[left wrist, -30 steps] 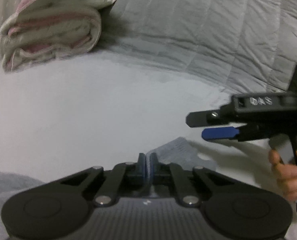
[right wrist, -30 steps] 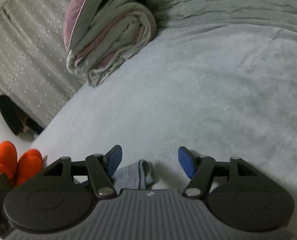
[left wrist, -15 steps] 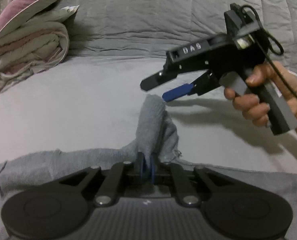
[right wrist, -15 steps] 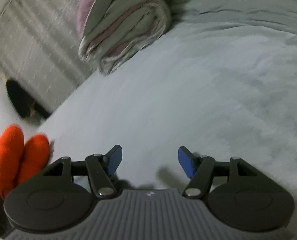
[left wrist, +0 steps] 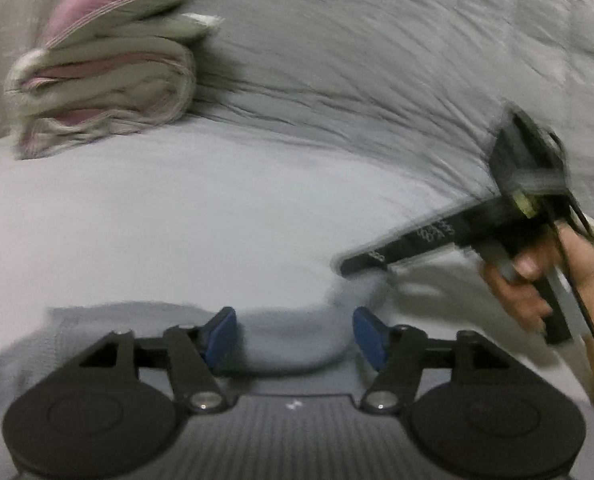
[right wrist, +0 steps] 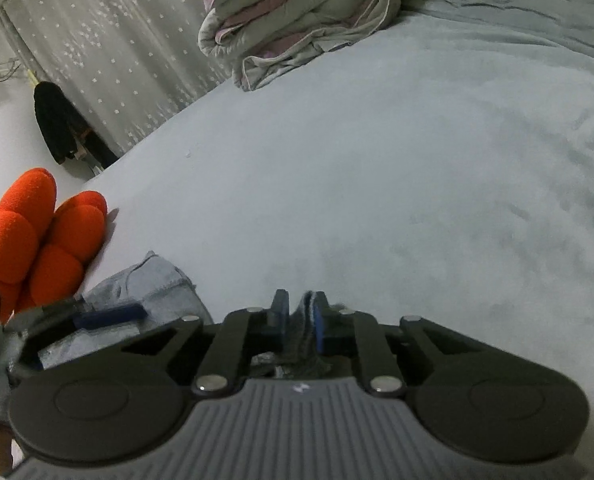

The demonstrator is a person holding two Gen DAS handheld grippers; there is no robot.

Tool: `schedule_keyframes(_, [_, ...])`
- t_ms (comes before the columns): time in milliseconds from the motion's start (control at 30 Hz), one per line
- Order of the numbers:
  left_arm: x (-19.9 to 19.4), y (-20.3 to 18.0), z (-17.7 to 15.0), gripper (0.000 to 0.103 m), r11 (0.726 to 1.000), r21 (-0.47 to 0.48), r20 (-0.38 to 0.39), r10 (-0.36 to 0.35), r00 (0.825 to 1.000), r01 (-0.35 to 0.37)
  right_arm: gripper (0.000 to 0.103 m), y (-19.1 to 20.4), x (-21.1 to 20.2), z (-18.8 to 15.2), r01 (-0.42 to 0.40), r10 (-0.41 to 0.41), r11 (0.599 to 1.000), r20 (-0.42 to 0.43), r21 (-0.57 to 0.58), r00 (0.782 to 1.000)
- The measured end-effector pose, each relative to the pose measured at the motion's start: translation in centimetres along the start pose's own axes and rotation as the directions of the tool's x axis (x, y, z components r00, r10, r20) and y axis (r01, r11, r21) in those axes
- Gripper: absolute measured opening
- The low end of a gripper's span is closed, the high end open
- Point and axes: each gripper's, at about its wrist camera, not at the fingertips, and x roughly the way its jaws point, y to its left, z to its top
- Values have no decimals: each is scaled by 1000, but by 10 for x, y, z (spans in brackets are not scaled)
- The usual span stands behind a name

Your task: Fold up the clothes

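Bed: broad middle open. Obstacles: folded quilt far corner, orange plush left edge.
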Motion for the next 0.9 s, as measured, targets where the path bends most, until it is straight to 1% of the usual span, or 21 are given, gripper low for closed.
schedule_keyframes(67, [-4, 14, 5, 79, 995, -28, 16, 93, 996, -93, 8, 0, -2, -1, 3, -3, 1000, 9, -4, 1000])
schedule_keyframes(100, [-3, 23, 8, 80, 990, -40, 12, 138, 990, -137, 6, 0, -3, -1, 5, -5, 1000, 15, -4, 1000])
schedule_keyframes(167, [3, 42, 12, 80, 972, -80, -14, 220, 975, -220, 6, 0, -4, -1, 5, -5, 1000, 30, -1, 1000])
schedule_keyframes(233, [11, 66, 13, 78, 945, -148, -60, 285, 957, -290, 6, 0, -6, 0, 5, -5, 1000, 45, 4, 999])
schedule_keyframes(267, [16, 78, 14, 77, 934, -180, -81, 299, 951, -309, 5, -1, -7, 0, 4, -5, 1000, 50, 7, 999])
schedule_keyframes(333, [27, 95, 15, 76, 917, -230, -110, 308, 945, -326, 5, -1, -9, 1, 5, -6, 1000, 61, 13, 998])
schedule_keyframes(367, [32, 103, 15, 73, 909, -253, -123, 310, 943, -332, 5, -2, -10, 1, 9, -10, 1000, 69, 16, 998])
schedule_keyframes(433, [41, 111, 14, 66, 903, -288, -131, 292, 947, -318, 5, -2, -13, 2, 17, -19, 1000, 92, 22, 996])
schedule_keyframes(467, [44, 111, 14, 52, 903, -295, -132, 286, 949, -313, 5, -3, -15, 2, 18, -21, 1000, 107, 26, 994])
schedule_keyframes(500, [48, 111, 13, 34, 902, -301, -133, 280, 951, -308, 5, -2, -16, 3, 17, -20, 999, 120, 28, 993])
schedule_keyframes(533, [49, 112, 13, 24, 900, -307, -131, 282, 950, -310, 5, -2, -16, 3, 17, -21, 999, 136, 29, 990])
schedule_keyframes(567, [50, 112, 13, 7, 897, -313, -130, 285, 950, -312, 5, -2, -17, 2, 18, -22, 999, 155, 28, 988])
schedule_keyframes(600, [51, 112, 13, 6, 895, -318, -125, 288, 949, -313, 5, -2, -18, 2, 18, -23, 999, 173, 26, 985])
schedule_keyframes(667, [45, 107, 12, 6, 892, -321, -78, 312, 947, -320, 5, -1, -20, 3, 19, -23, 1000, 227, 19, 974])
schedule_keyframes(733, [40, 101, 13, 5, 891, -303, -9, 352, 936, -338, 5, 0, -22, 3, 36, -38, 999, 279, 12, 959])
schedule_keyframes(800, [37, 96, 15, 5, 884, -306, 56, 387, 920, -353, 5, 1, -24, 4, 63, -62, 998, 330, 8, 942])
schedule_keyframes(900, [36, 93, 16, 5, 867, -333, 145, 435, 889, -370, 5, 0, -22, 5, 114, -109, 993, 388, 9, 915])
